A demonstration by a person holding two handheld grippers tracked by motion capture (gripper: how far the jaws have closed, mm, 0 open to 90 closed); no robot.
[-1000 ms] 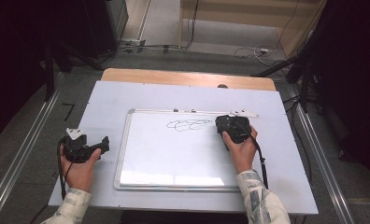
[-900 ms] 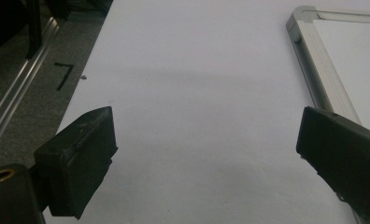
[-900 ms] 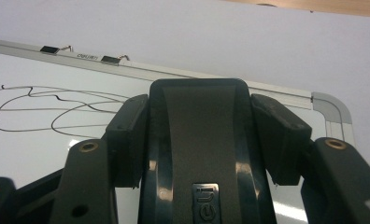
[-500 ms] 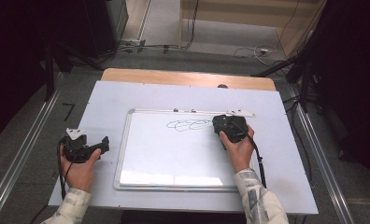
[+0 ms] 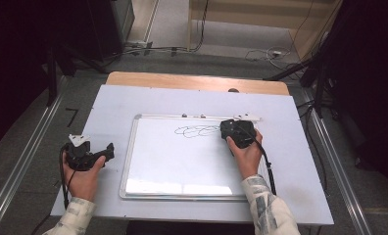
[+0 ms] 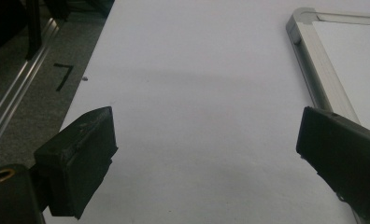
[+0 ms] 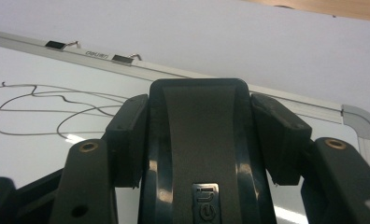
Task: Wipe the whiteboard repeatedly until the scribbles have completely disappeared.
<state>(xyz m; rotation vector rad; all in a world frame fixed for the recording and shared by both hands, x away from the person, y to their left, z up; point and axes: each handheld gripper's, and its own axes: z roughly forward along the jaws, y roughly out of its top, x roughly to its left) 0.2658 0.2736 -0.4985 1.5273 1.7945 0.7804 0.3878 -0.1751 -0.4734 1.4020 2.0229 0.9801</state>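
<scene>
A framed whiteboard point(image 5: 182, 166) lies flat on the pale table, with a thin black scribble point(image 5: 197, 131) near its top edge. My right gripper point(image 5: 237, 133) rests on the board just right of the scribble, shut on a black eraser. In the right gripper view the eraser point(image 7: 199, 126) stands between both pads, and the scribble point(image 7: 47, 102) lies to its left. My left gripper point(image 5: 91, 149) sits on the table left of the board. Its jaws point(image 6: 206, 140) stand wide open with bare table between them, and the whiteboard's corner point(image 6: 314, 70) is to their right.
A pale sheet point(image 5: 133, 103) covers the table; a strip of wood point(image 5: 182, 81) shows along its far edge. Two small metal clips point(image 7: 61, 45) sit on the board's top frame. Metal rails run down both sides of the table, and cables lie on the floor beyond.
My right gripper with the eraser has edged slightly left towards the scribble. The left gripper has kept still.
</scene>
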